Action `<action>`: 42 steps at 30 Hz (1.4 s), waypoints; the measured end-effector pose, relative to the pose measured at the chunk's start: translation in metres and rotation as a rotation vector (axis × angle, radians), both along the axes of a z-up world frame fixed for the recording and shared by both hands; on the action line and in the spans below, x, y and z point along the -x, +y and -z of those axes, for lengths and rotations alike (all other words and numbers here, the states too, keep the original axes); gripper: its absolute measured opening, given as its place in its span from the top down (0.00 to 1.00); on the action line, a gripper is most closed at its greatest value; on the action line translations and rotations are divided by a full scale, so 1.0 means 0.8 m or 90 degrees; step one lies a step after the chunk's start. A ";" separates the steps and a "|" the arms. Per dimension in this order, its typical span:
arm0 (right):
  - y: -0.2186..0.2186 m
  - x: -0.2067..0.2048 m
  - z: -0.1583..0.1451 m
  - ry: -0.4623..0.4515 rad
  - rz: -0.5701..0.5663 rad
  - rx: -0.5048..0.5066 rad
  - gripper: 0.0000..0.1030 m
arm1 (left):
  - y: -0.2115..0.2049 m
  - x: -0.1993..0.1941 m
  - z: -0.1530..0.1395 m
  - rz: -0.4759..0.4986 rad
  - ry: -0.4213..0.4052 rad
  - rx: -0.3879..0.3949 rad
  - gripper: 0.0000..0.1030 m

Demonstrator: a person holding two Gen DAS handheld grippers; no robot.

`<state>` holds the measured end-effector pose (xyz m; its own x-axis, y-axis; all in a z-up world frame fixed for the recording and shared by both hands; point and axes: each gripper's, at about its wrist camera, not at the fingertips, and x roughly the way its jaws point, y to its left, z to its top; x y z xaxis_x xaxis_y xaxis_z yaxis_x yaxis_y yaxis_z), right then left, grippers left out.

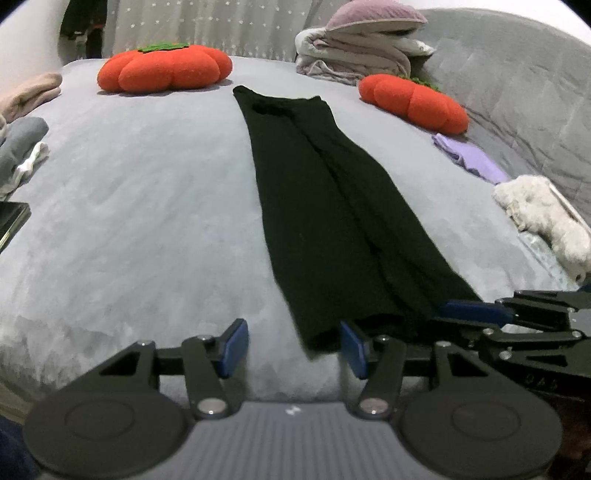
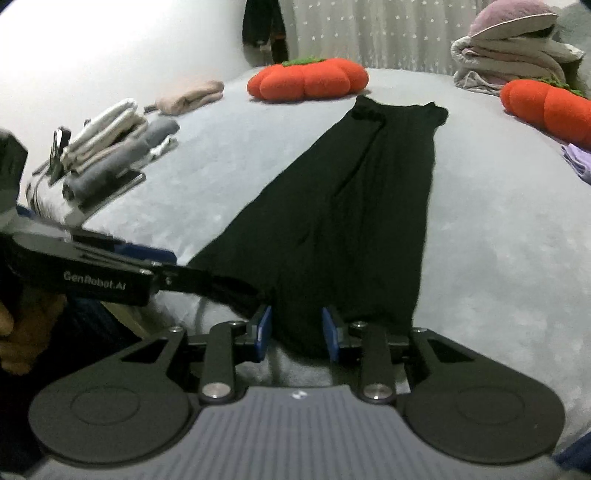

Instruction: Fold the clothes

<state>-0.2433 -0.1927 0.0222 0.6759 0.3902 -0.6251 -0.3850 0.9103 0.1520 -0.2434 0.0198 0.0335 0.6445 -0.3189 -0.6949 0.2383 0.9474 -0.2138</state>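
Black garment (image 2: 354, 206) hem between open right tongs (image 2: 295, 332), beside left tongs (image 1: 291, 349).

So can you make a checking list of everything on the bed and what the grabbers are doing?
Surface: grey bed cover, smooth.
Job's things: black garment lying long and narrow, near end at both grippers.
Clutter: two orange pumpkin cushions, folded clothes pile, lilac cloth, blanket stack.
Grippers: left hand-held gripper open, beside the hem; right hand-held gripper open, straddling the hem.
Cables: nothing seen.
Surroundings: dotted curtain.
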 end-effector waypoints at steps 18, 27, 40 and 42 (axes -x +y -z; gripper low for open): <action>-0.031 -0.012 -0.003 0.023 0.072 -0.082 0.68 | -0.004 -0.011 0.015 -0.036 0.022 0.062 0.85; -0.056 -0.027 0.007 0.072 0.137 -0.138 0.64 | -0.010 -0.012 0.022 -0.049 0.007 0.073 0.90; -0.066 -0.026 0.001 0.055 0.174 -0.174 0.63 | -0.015 -0.004 0.023 -0.067 -0.009 0.056 0.90; -0.063 -0.024 0.003 0.050 0.174 -0.156 0.62 | -0.016 -0.003 0.022 -0.066 -0.011 0.051 0.90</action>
